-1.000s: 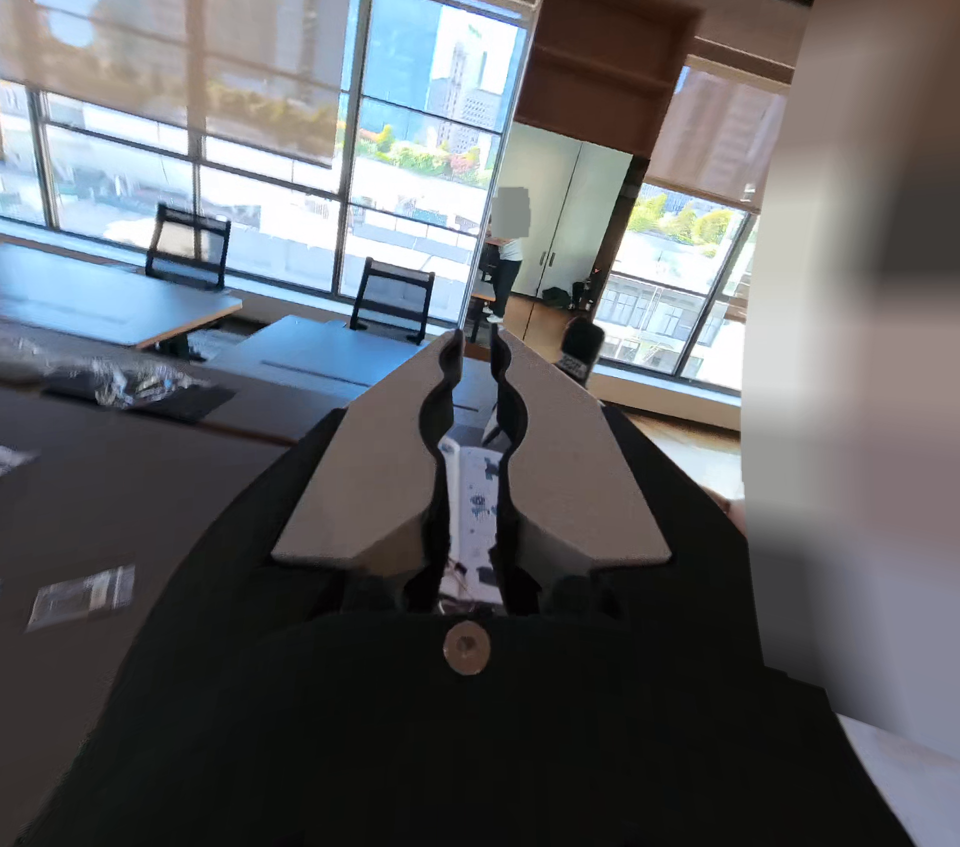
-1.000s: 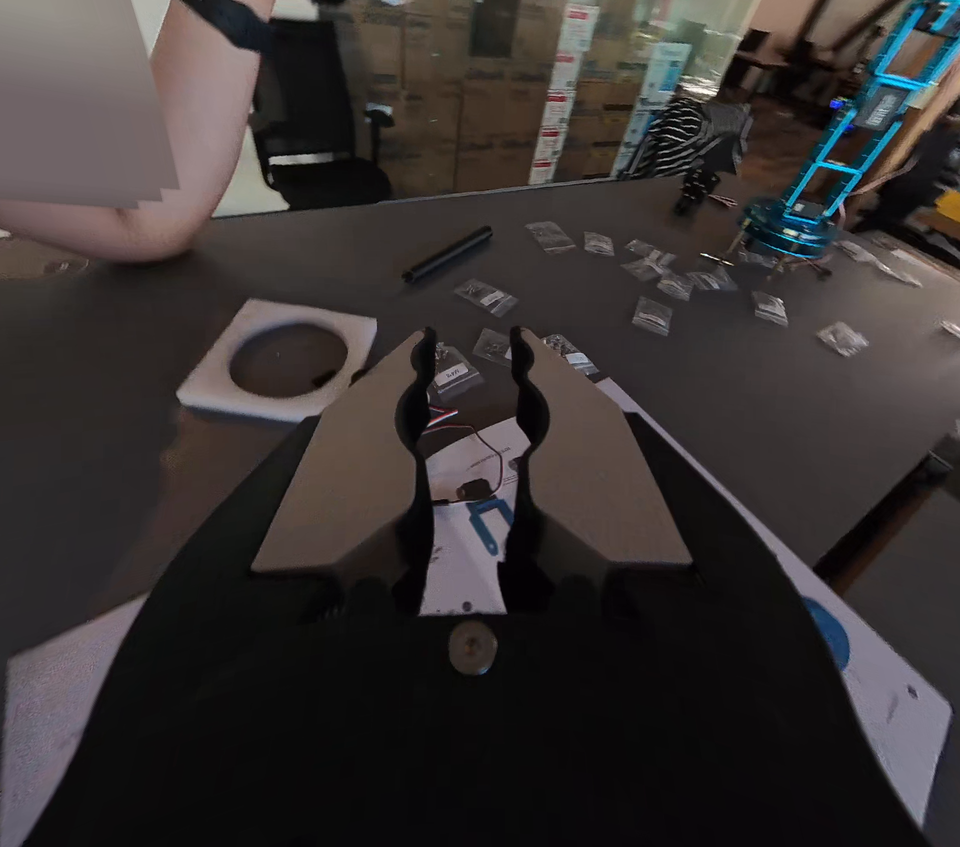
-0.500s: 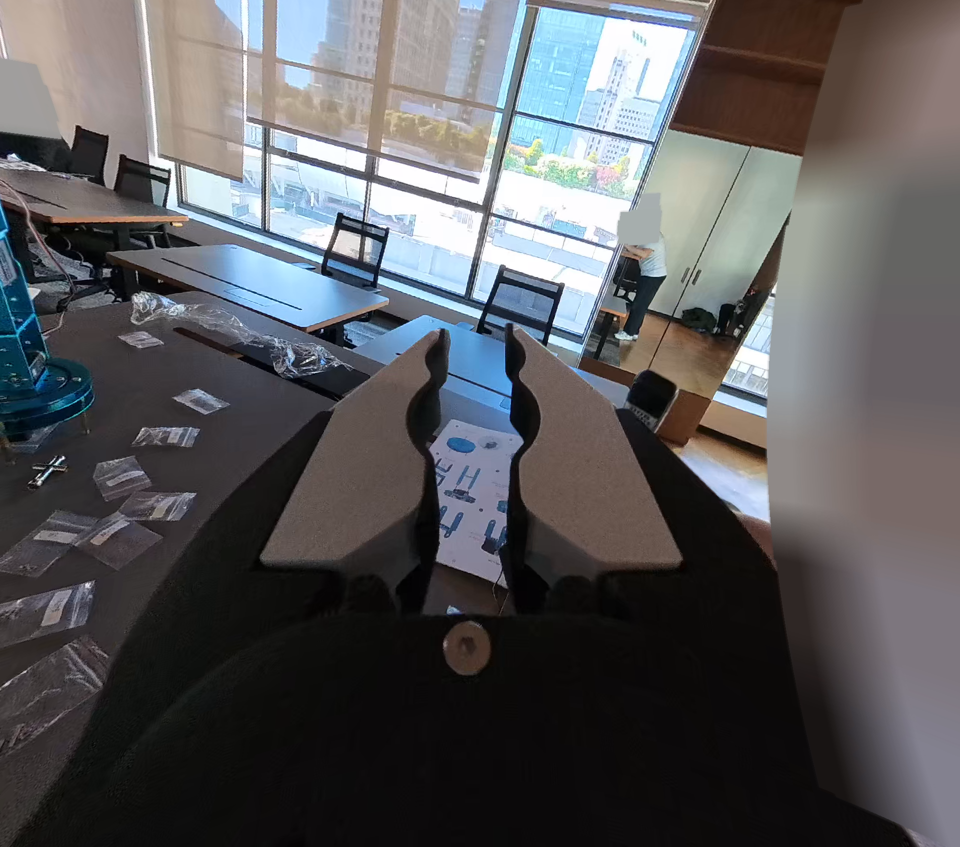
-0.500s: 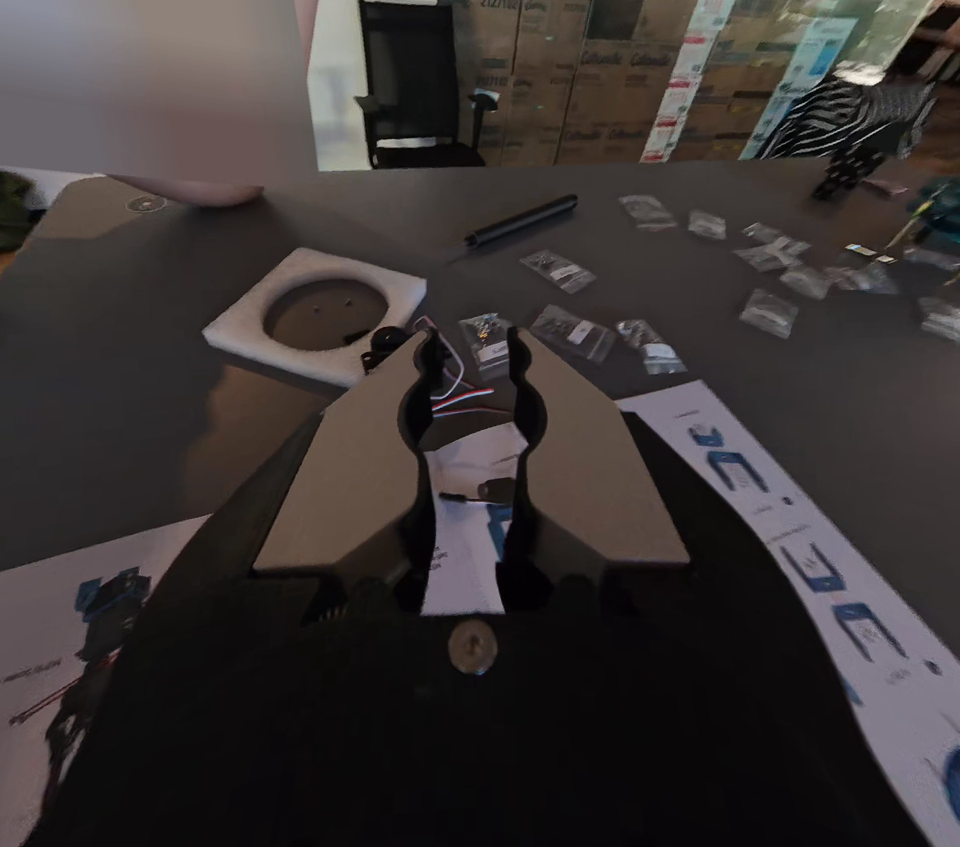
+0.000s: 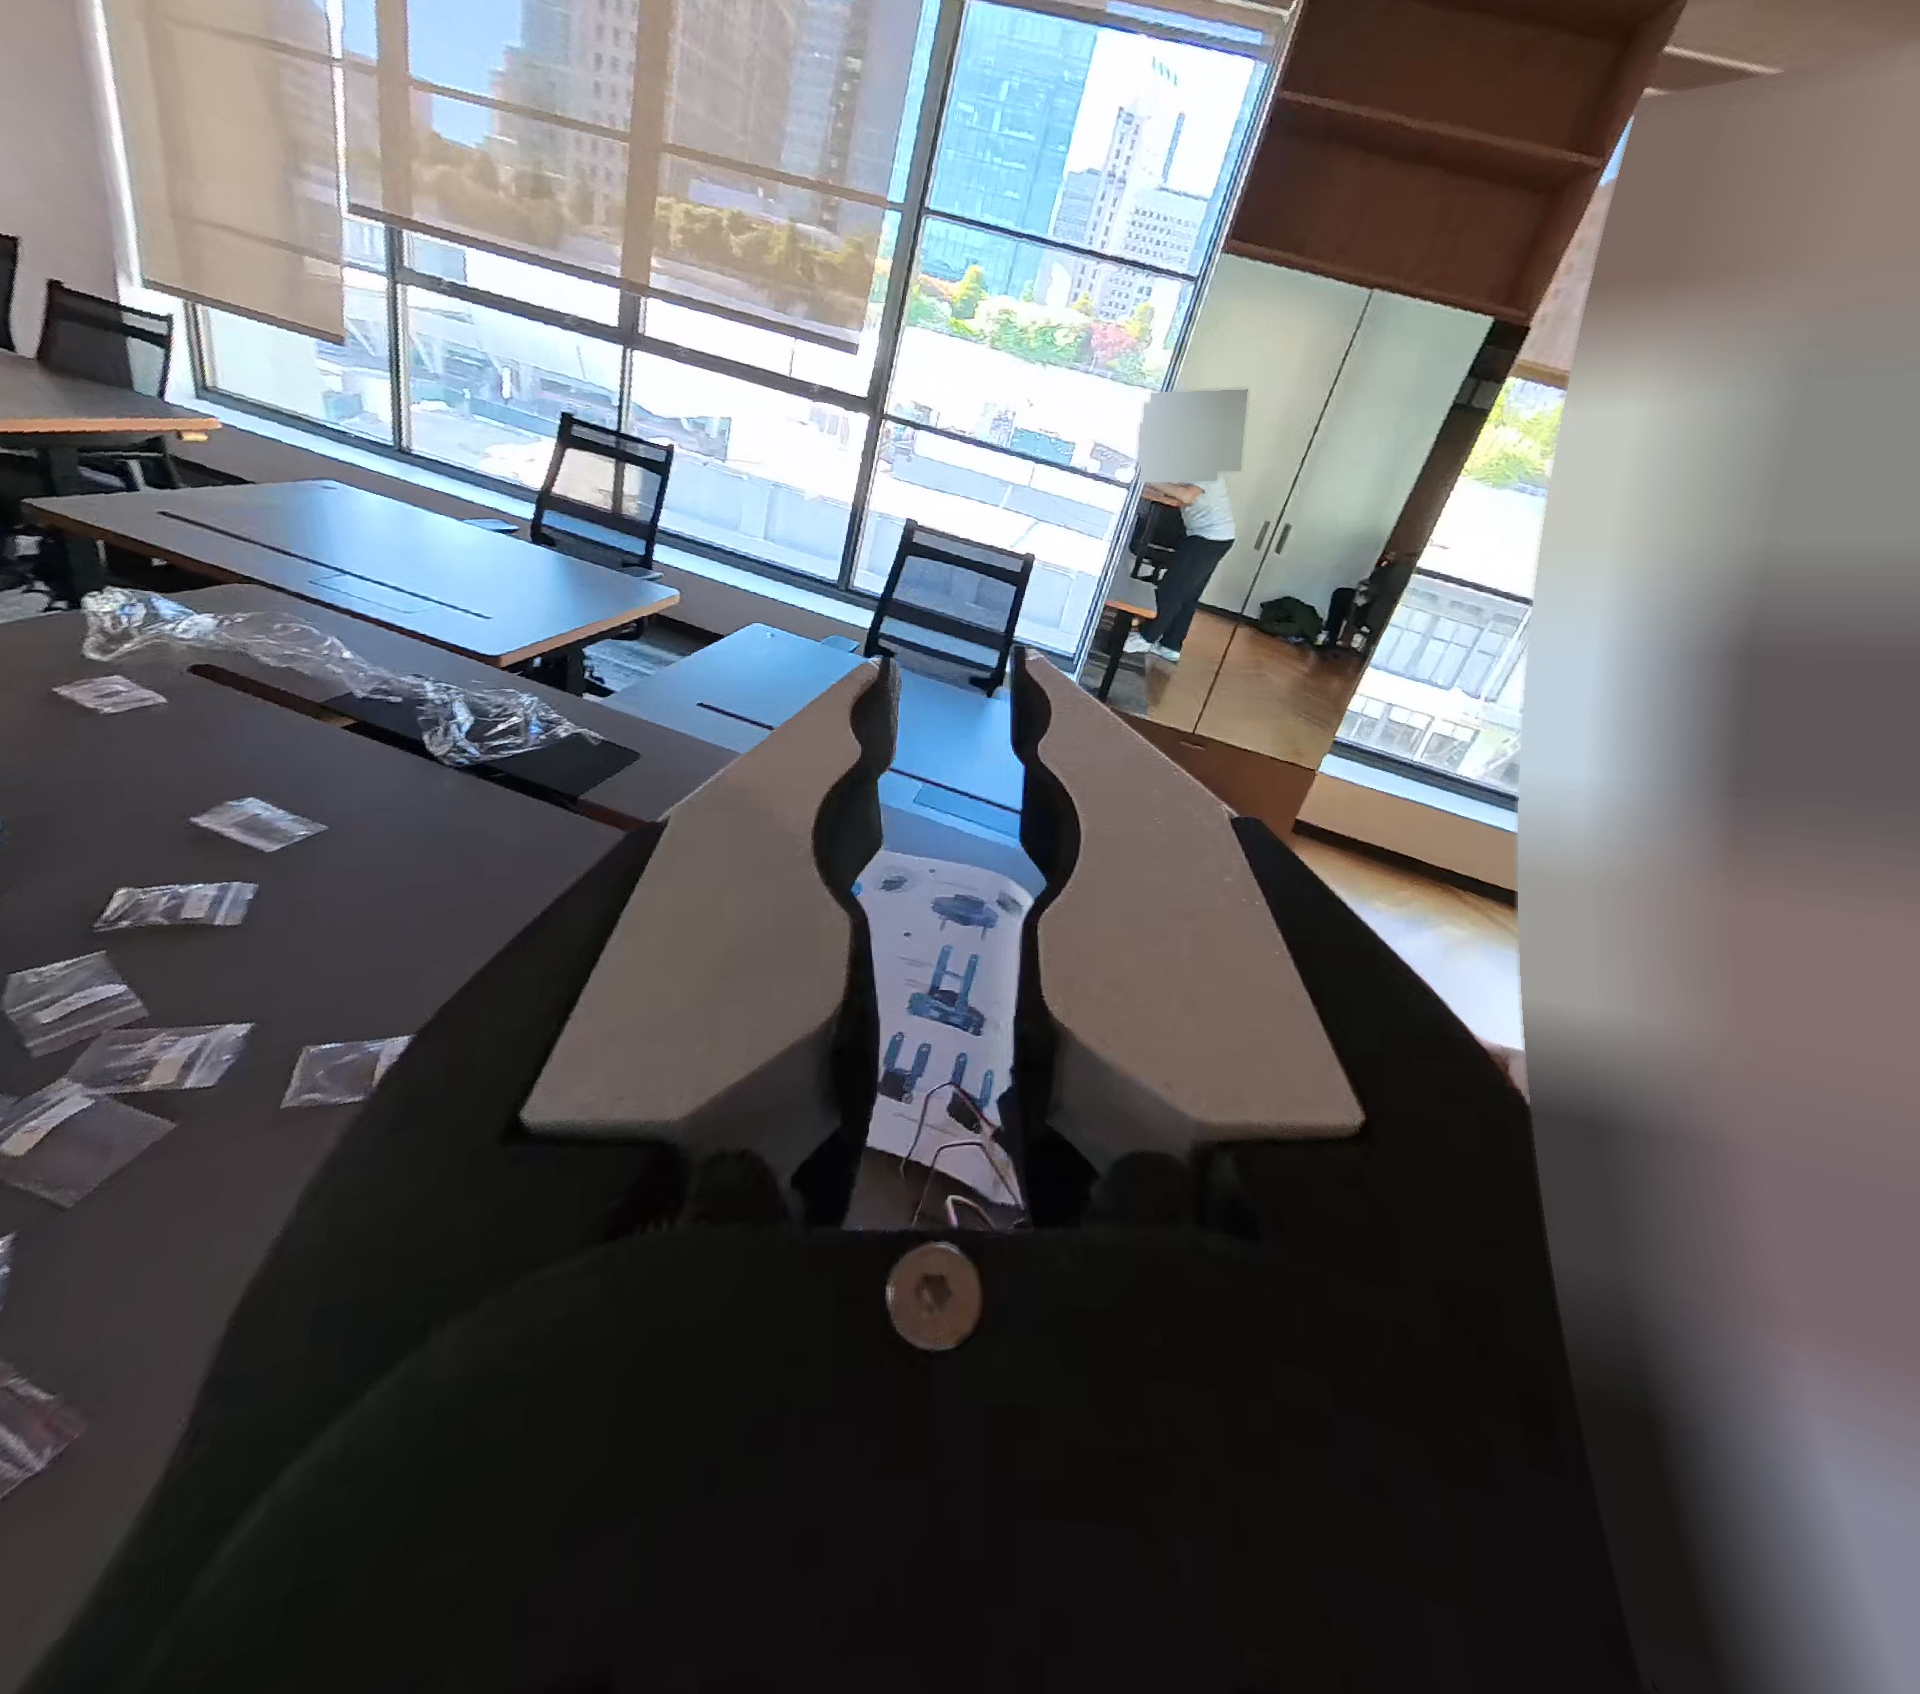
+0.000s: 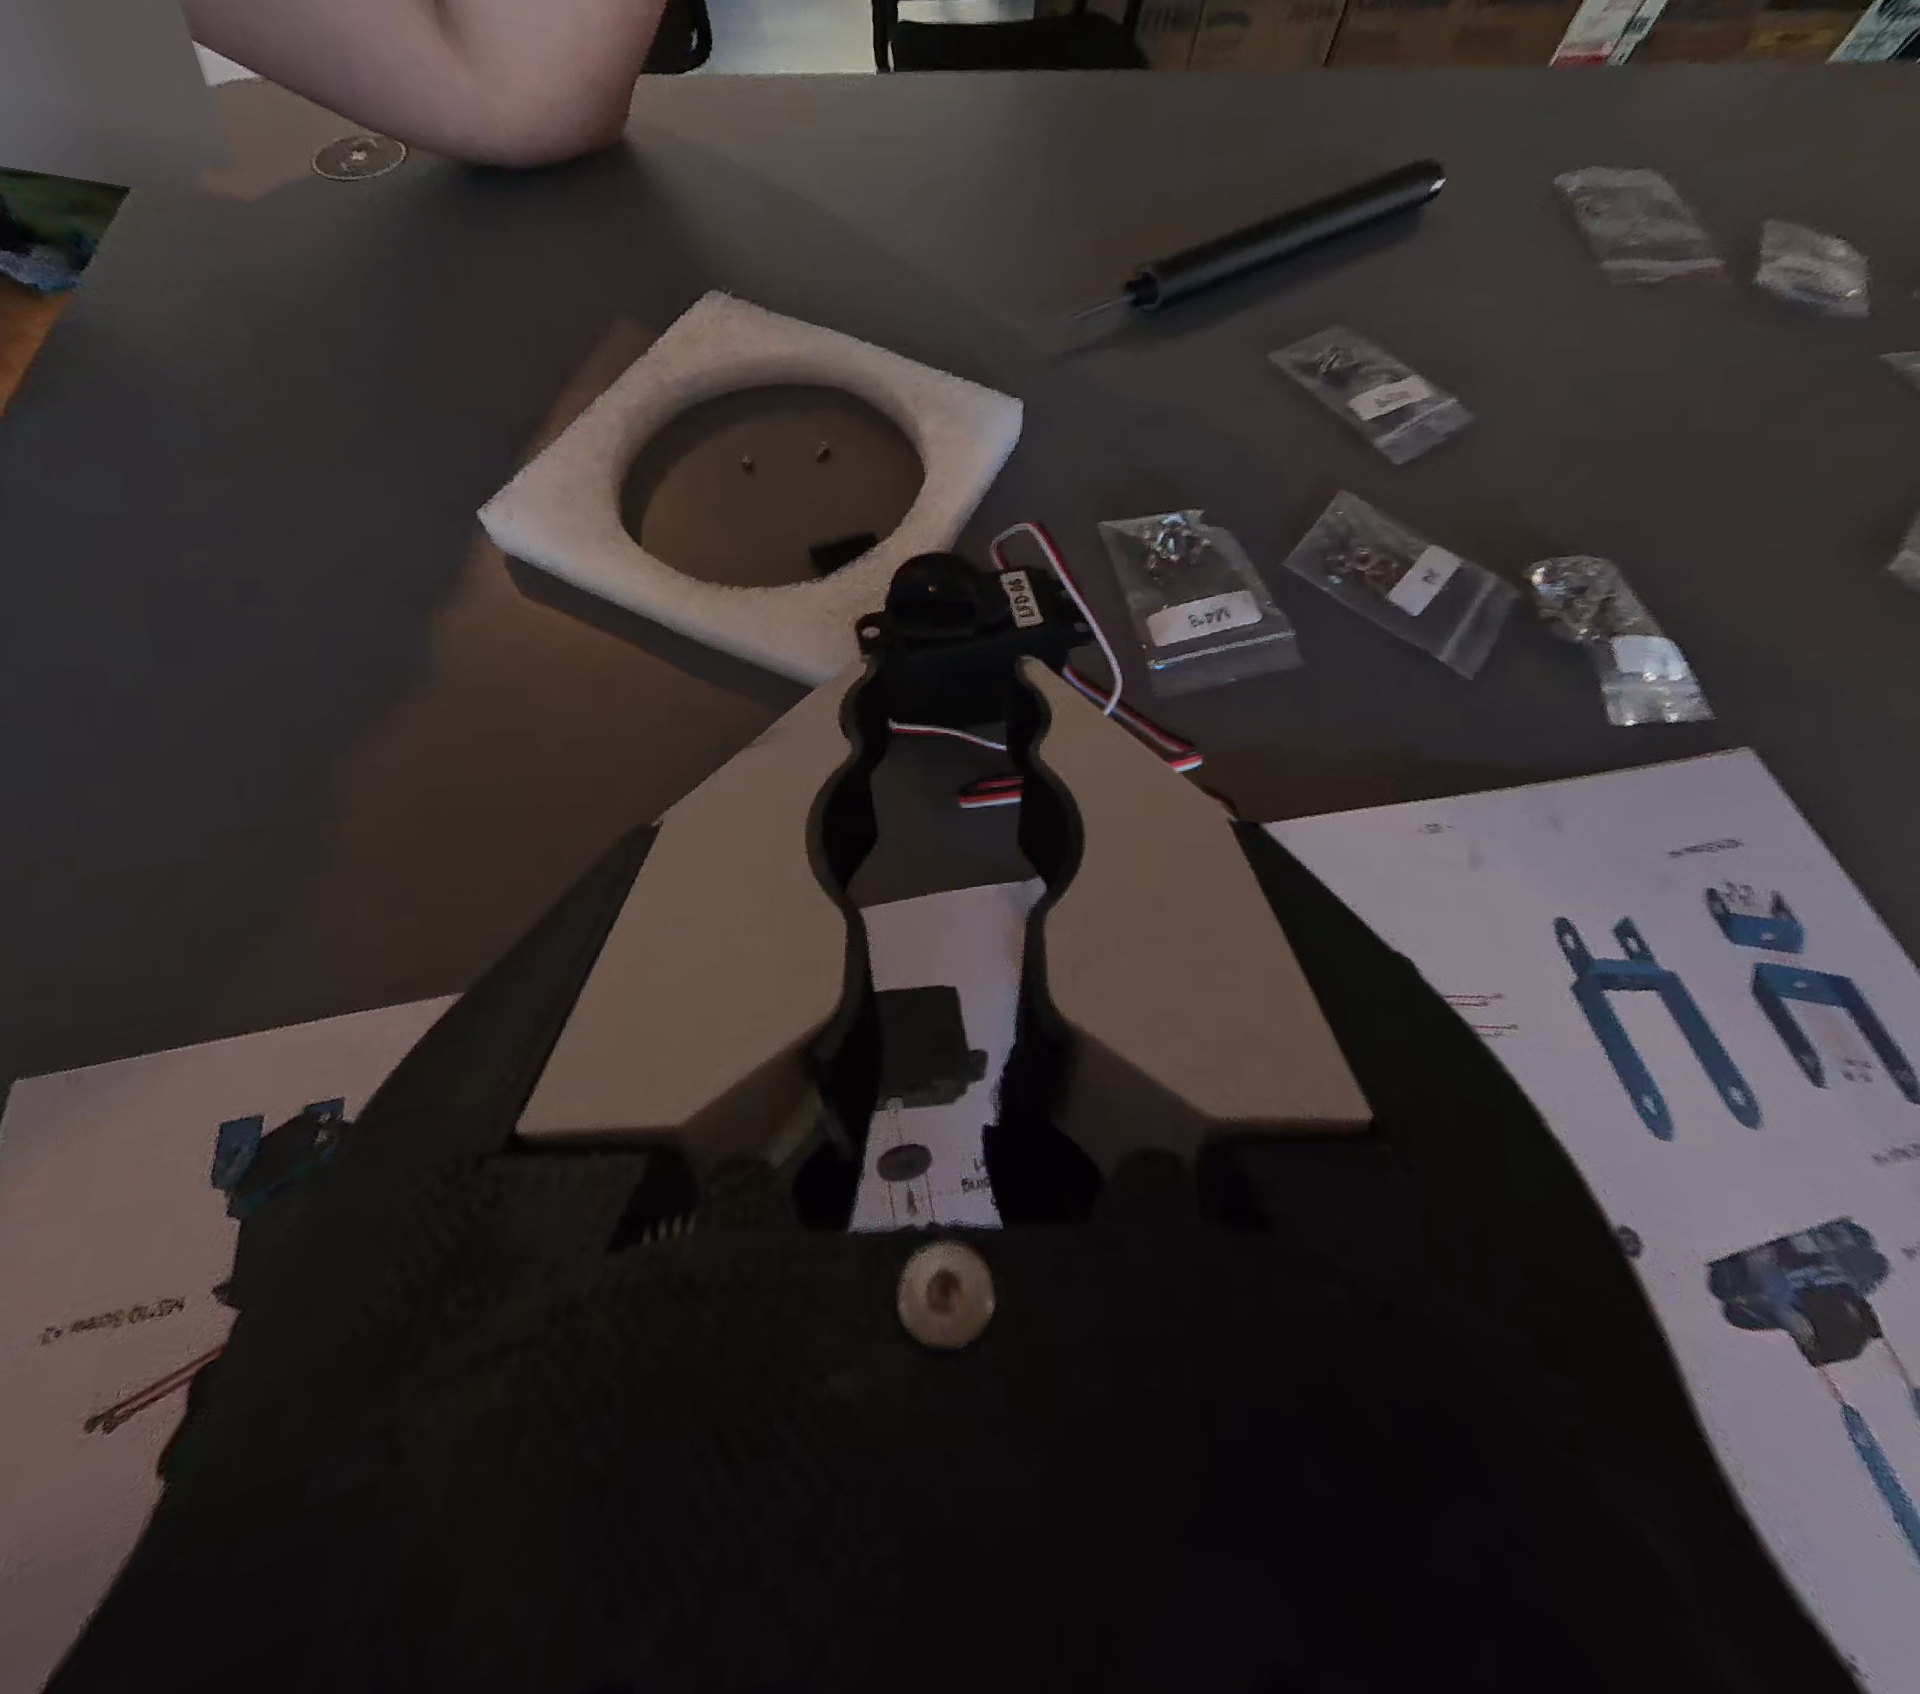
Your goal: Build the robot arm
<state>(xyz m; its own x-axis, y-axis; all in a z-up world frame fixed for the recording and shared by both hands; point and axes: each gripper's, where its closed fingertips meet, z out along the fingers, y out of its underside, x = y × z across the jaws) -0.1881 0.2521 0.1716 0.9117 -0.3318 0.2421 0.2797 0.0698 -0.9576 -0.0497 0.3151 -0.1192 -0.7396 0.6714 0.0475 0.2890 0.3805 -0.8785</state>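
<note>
Dark table (image 6: pixel 312 501): foam square's (image 6: pixel 582 491) round cutout holds two screws (image 6: pixel 784 457).

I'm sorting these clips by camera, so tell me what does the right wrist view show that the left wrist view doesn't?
Only the right wrist view shows the small black servo motor with striped wires at the right hand-held gripper tips, the square white foam pad with a round cutout, and the black pen-shaped screwdriver. Only the left shows windows and office chairs. Both show the dark table, printed instruction sheet and clear parts bags.
</note>
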